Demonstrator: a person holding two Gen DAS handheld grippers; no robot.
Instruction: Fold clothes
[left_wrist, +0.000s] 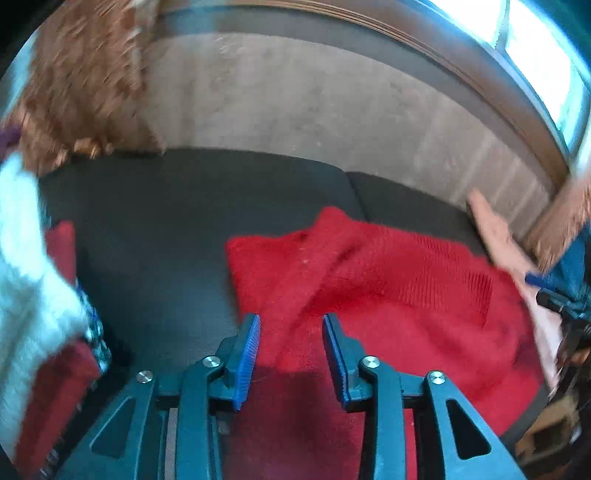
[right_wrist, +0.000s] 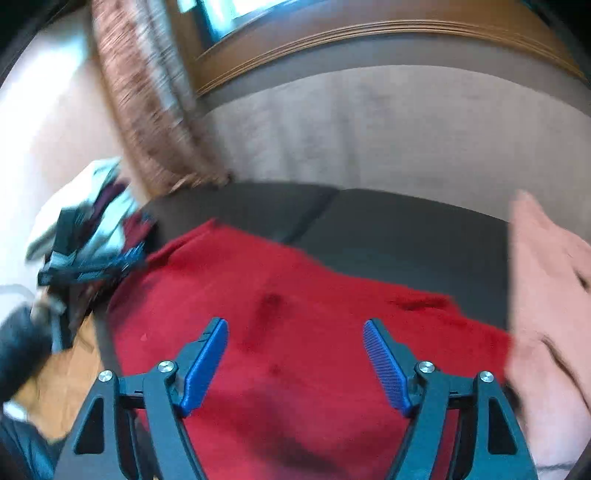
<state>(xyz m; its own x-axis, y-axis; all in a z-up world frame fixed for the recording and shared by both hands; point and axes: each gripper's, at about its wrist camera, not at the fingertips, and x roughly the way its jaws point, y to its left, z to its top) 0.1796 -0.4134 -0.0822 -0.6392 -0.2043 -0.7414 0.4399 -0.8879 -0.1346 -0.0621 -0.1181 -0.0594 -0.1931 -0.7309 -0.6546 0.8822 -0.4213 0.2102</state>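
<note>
A red knit garment (left_wrist: 388, 288) lies spread and rumpled on the dark sofa seat (left_wrist: 155, 221). It also shows in the right wrist view (right_wrist: 295, 302). My left gripper (left_wrist: 291, 321) is open and empty, hovering over the garment's near left part. My right gripper (right_wrist: 295, 328) is open wide and empty above the garment's middle. In the left wrist view the right gripper (left_wrist: 554, 291) shows at the far right edge. In the right wrist view the left gripper (right_wrist: 88, 266) shows blurred at the left.
A pink cloth (right_wrist: 546, 314) lies at the garment's right end. White and red clothes (left_wrist: 33, 295) are piled at the left. The beige backrest (left_wrist: 314, 107) rises behind the seat, with brown curtains (right_wrist: 147, 122) and a window (left_wrist: 535, 55).
</note>
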